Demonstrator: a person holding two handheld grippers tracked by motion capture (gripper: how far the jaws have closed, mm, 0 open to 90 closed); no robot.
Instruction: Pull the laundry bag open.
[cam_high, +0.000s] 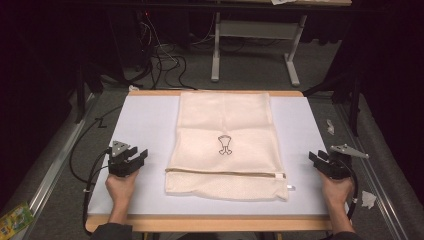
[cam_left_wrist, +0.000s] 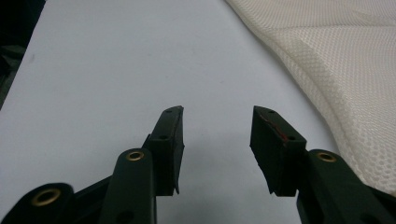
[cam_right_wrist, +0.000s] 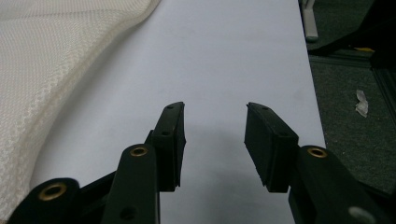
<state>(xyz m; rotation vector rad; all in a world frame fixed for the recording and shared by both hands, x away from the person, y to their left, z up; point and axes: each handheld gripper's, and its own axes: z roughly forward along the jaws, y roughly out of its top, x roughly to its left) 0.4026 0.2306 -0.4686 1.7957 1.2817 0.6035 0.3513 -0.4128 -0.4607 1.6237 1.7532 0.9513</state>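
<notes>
Now | mesh bag (cam_high: 226, 145) centre frame, long axis top-bottom | my left gripper (cam_high: 131, 161) lower left, nearer, half-open, empty | my right gripper (cam_high: 320, 161) lower right, likewise

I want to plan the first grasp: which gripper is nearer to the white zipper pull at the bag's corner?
Right. The right gripper stands open just right of the mesh bag, close to the zipper pull. The left gripper, also open, is beyond the bag's opposite edge.

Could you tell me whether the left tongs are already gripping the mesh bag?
No, the left tongs stand open over bare table, with the mesh bag lying apart.
</notes>
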